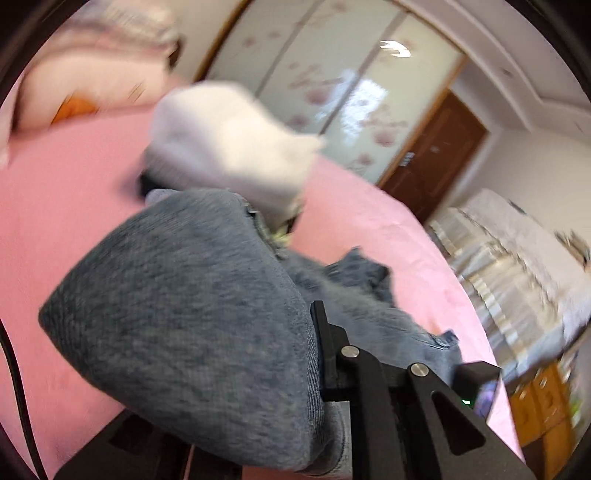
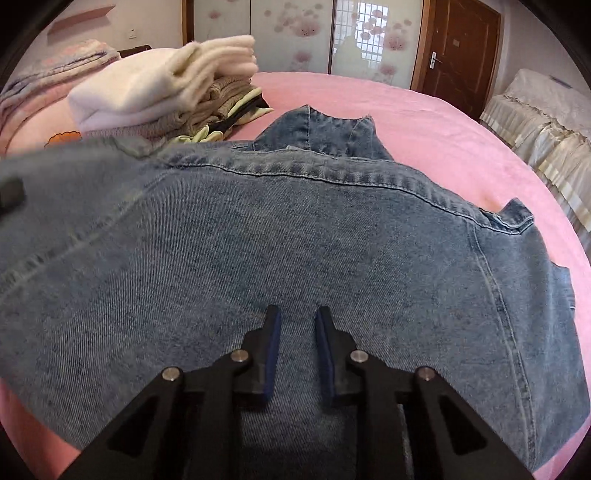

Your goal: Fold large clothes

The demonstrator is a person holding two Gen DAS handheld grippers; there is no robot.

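Observation:
A blue denim jacket [image 2: 295,240] lies spread on a pink bed [image 2: 424,122], collar end away from me. My right gripper [image 2: 297,317] hovers just over its near part, fingers slightly apart, nothing between the blue pads. In the blurred left wrist view, a lifted fold of the jacket [image 1: 184,295] drapes over my left gripper [image 1: 314,332] and hides one finger. That gripper is shut on the cloth, and the rest of the jacket trails down onto the bed [image 1: 55,203].
A stack of folded clothes [image 2: 166,92] topped by white fleece sits on the bed beyond the jacket, also seen as a white blur [image 1: 229,140]. Flowered sliding doors [image 2: 295,33], a brown door [image 2: 458,48] and a cloth-covered sofa [image 2: 535,122] stand beyond the bed.

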